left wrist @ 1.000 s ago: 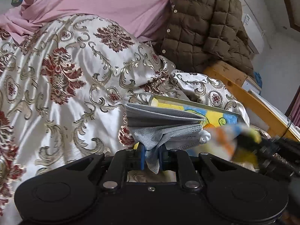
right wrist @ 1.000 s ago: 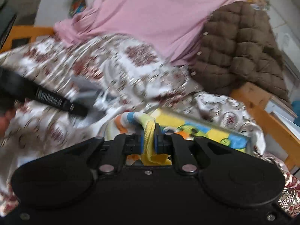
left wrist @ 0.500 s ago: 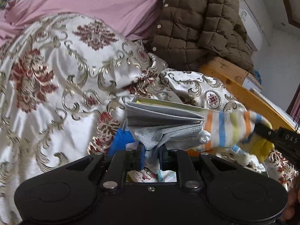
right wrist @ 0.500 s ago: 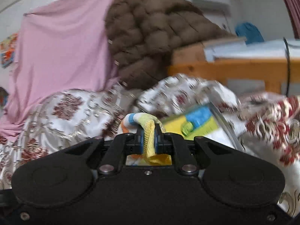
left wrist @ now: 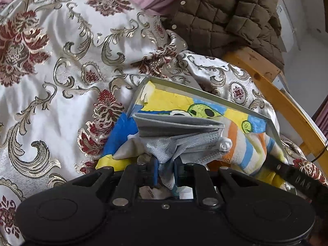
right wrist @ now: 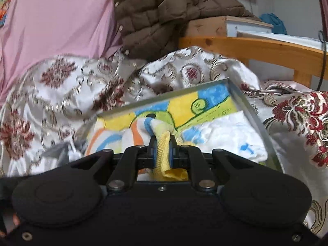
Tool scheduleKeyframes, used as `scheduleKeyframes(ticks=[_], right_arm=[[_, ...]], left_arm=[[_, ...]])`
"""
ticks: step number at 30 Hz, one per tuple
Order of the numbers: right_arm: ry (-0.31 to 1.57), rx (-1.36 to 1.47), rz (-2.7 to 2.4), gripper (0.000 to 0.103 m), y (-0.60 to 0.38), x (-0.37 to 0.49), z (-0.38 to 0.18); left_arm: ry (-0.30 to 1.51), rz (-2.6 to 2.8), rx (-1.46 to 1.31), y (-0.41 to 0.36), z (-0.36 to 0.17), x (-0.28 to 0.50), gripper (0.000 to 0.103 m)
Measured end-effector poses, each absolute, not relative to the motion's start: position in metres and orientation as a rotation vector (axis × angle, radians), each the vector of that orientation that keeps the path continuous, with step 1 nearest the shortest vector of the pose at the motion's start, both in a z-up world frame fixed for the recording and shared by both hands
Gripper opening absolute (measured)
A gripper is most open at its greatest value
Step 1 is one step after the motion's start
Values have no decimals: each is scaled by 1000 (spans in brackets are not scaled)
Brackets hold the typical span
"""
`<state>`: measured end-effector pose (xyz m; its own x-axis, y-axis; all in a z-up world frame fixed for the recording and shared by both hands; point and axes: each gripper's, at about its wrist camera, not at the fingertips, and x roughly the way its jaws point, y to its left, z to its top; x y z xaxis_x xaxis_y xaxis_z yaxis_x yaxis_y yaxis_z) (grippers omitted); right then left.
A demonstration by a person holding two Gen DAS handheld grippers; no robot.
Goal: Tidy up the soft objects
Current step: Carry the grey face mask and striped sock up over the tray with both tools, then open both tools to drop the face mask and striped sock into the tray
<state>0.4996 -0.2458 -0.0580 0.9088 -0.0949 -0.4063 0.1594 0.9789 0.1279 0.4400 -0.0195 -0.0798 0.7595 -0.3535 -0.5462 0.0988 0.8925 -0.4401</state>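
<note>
My left gripper (left wrist: 165,171) is shut on a grey mesh garment (left wrist: 180,141) with a folded grey band, held just over the near end of a shallow metal tray (left wrist: 205,91) with a bright yellow, blue and green drawing inside. My right gripper (right wrist: 163,150) is shut on the yellow cuff of a striped sock (right wrist: 141,130), orange, blue, white and yellow, which lies in the tray (right wrist: 164,98). The sock also shows in the left wrist view (left wrist: 246,143), with the right gripper's finger across it. White cloth with blue marks (right wrist: 225,137) lies in the tray's right part.
The tray rests on a white satin quilt (left wrist: 61,71) with red and gold flowers. A brown quilted jacket (left wrist: 225,14) and pink sheet (right wrist: 51,20) are piled behind. A wooden bed rail (right wrist: 256,49) runs along the right. A blue and yellow cloth (left wrist: 116,137) lies at the tray's left.
Both grippers have moved toward the tray. The right one has carried the striped sock over it and lowered it inside. The left one still holds the grey garment, now closer to the tray.
</note>
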Motion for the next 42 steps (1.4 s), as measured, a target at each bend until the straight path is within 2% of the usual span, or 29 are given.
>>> scheduleKeyframes(ticks=[8,14,17,19,22,27,30,42], right_arm=[[470,149,-98,7,-224,515,-74],[477,159,-105,16,-225,516,-74],[474,163,-114,24,-230,503,-66],[465,160,-126,42,-231,498,-61],[455,146,-135,49,-234,491,-56],[434,154,-145,59,-240,479,-46],[401,139,-147,77,-241,469,-38],[308,112,-173,102,-254,436,-6]], left_arm=[[699,-259,-456,-11,-94,453,17],[700,-268,-472,-10,-93,455,19],[704,-277,-484,-10,-89,455,28],[702,-279,-476,-12,-87,453,31],[698,-286,-451,-17,-82,450,37],[706,-295,-434,-22,-74,443,53],[699,-296,-419,-25,-68,437,64],[670,-258,-368,-30,-45,410,68]])
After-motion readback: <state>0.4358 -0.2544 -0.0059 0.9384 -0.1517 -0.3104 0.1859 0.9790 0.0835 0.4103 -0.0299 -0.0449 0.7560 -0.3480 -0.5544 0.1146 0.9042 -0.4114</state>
